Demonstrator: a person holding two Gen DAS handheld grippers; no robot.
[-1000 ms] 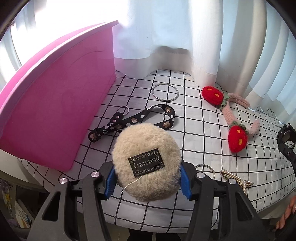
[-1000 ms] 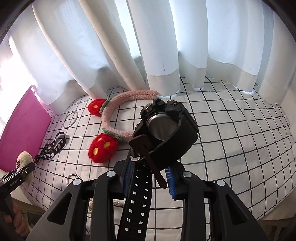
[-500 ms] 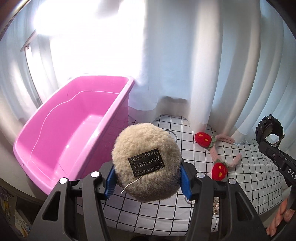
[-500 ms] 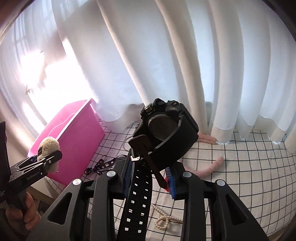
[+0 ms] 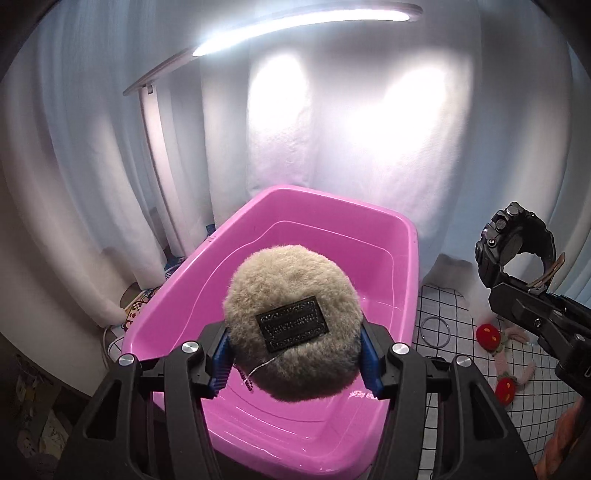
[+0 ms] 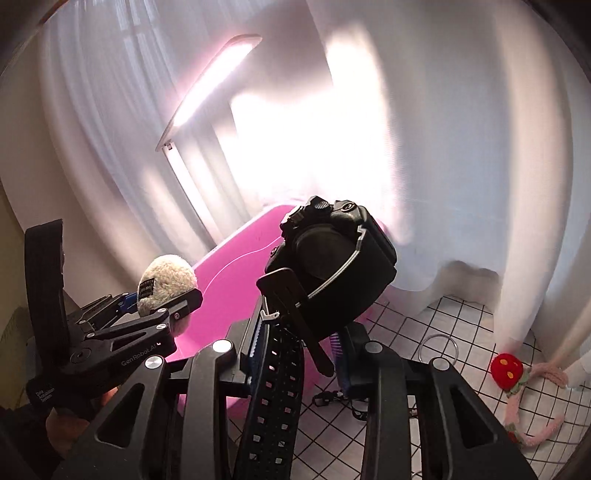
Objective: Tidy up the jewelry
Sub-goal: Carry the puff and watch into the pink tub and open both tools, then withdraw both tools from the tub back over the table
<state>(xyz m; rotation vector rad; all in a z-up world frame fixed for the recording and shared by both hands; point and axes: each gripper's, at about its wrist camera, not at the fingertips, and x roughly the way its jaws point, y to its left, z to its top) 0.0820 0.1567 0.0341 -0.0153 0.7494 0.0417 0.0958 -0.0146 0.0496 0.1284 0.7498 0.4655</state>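
A round beige fluffy piece with a black label is clamped between the blue pads of my left gripper. It hangs above the inside of the pink tub. My right gripper is shut on the strap of a chunky black watch, held in the air beside the tub's right rim. The watch shows at the right edge of the left wrist view. The fluffy piece and the left gripper show at the left of the right wrist view. The tub's visible floor is bare.
To the right of the tub, a checked cloth carries a metal ring, a pink headband with red strawberries and a black strap. White curtains hang behind, and a bar lamp shines above.
Both grippers have risen and swung left, from over the checked cloth to the pink tub. Each keeps its hold: the left on the fluffy piece, the right on the watch.
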